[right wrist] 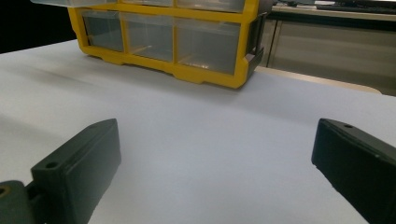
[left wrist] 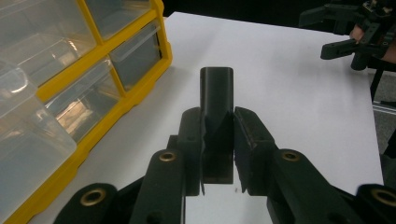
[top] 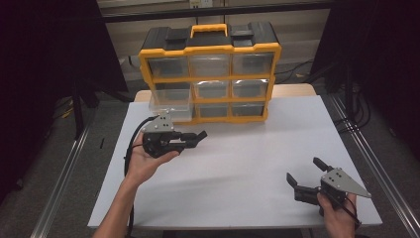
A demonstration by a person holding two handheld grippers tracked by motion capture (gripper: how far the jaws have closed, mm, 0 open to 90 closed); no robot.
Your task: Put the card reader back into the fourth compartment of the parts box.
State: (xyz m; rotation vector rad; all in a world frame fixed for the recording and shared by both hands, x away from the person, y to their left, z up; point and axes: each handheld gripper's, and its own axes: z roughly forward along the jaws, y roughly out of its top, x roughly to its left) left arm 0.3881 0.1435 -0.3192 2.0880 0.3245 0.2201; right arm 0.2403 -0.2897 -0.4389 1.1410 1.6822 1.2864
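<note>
My left gripper (top: 198, 137) held a small black plastic block (left wrist: 216, 122) clamped between its jaws, just in front of the yellow-framed organiser of clear plastic drawers (top: 210, 74). My right gripper (top: 303, 174) sat with jaws wide open, empty, well away from that organiser over the white surface (top: 247, 158). I judged the block, gripped only at its base, could twist or slip out if I bumped the projecting clear drawer (top: 171, 108).

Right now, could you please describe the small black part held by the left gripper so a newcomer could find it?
Start at the yellow-and-black drawer cabinet at the white table's far edge. In front of its pulled-out clear drawer, the left gripper clamps a small black block, the one loose piece.
</note>
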